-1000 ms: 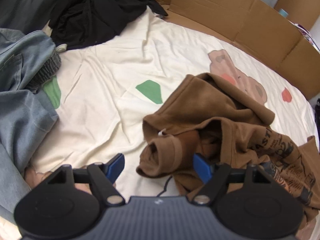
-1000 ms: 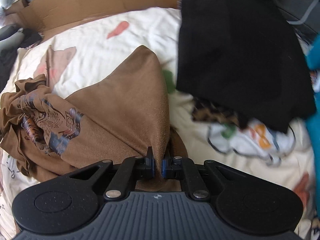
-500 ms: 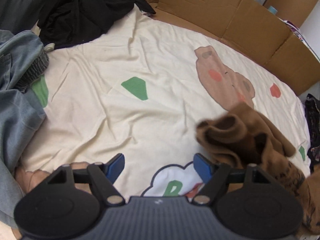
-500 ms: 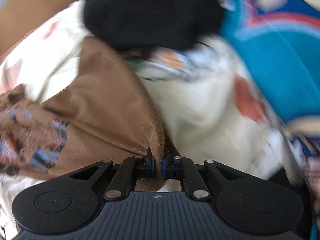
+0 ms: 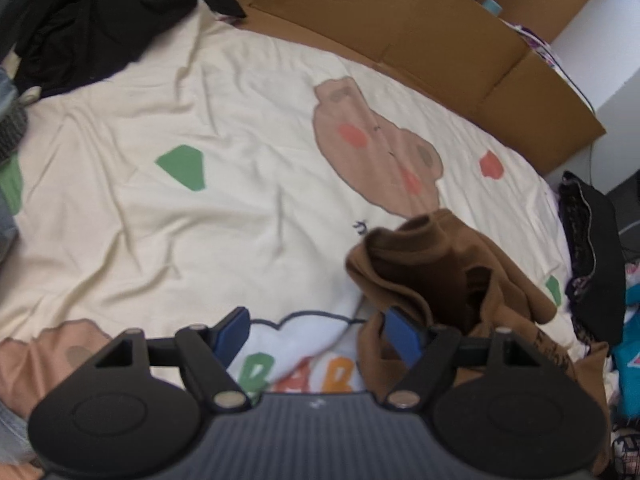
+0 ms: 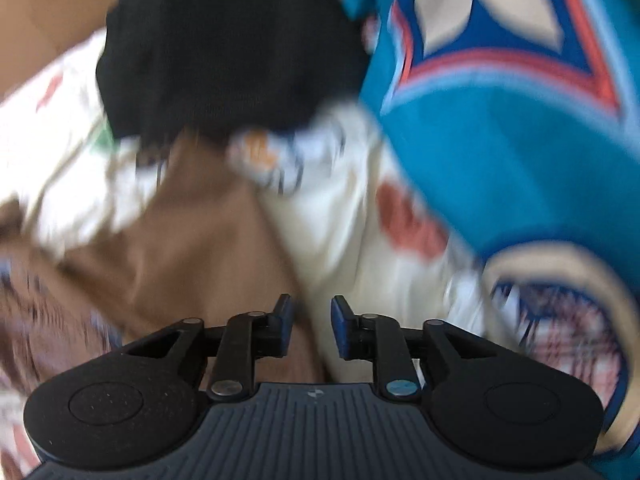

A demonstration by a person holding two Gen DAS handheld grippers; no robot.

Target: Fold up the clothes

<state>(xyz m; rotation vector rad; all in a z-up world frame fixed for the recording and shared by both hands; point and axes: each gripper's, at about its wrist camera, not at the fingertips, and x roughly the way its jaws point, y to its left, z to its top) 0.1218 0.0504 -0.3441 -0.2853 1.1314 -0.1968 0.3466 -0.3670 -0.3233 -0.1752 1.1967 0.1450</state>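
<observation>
A brown hoodie [image 5: 448, 280] lies crumpled on the cream printed bedsheet [image 5: 200, 220], at the right of the left wrist view. My left gripper [image 5: 316, 334] is open and empty, its right finger [image 5: 402, 334] against the hoodie's near edge. In the blurred right wrist view the brown hoodie [image 6: 192, 248] lies to the left and under the gripper. My right gripper [image 6: 311, 326] is partly open, with nothing between its jaws.
A black garment [image 5: 100, 28] lies at the back left, jeans at the left edge. Flattened cardboard [image 5: 420, 28] lines the far side. In the right wrist view a black garment [image 6: 224, 52] and a teal printed garment [image 6: 520, 120] lie ahead.
My right gripper has opened and let go of the brown hoodie. The hoodie had been dragged right across the sheet. The right view has swung towards the teal garment.
</observation>
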